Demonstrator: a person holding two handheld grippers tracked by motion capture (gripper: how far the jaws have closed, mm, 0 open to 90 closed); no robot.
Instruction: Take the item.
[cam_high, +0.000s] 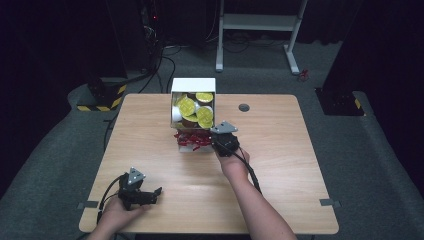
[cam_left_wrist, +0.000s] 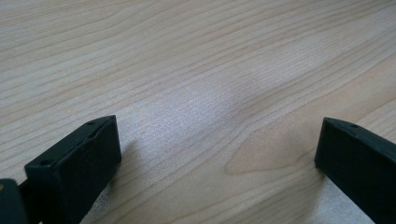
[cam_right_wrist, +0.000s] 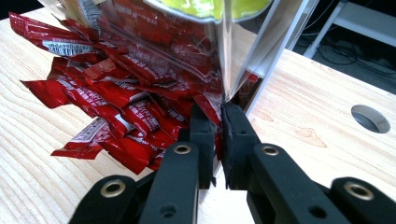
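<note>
A white display box (cam_high: 193, 85) stands at the table's far middle, with several yellow-lidded cups (cam_high: 187, 106) in its upper part. A heap of red packets (cam_high: 190, 139) spills from its lower front. In the right gripper view the red packets (cam_right_wrist: 116, 107) lie under a clear plastic panel (cam_right_wrist: 187, 37). My right gripper (cam_right_wrist: 219, 116) is at the heap's right end, jaws pressed together on the end of a red packet beside the box's white corner; in the high view my right gripper (cam_high: 223, 139) sits against the box front. My left gripper (cam_high: 156, 195) rests near the front left edge, open (cam_left_wrist: 218, 135) over bare wood.
A round cable hole (cam_high: 244, 107) sits in the tabletop right of the box, also seen as the hole (cam_right_wrist: 370, 118) in the right gripper view. Cables trail from both grippers. A white desk frame (cam_high: 260, 22) stands on the floor beyond the table.
</note>
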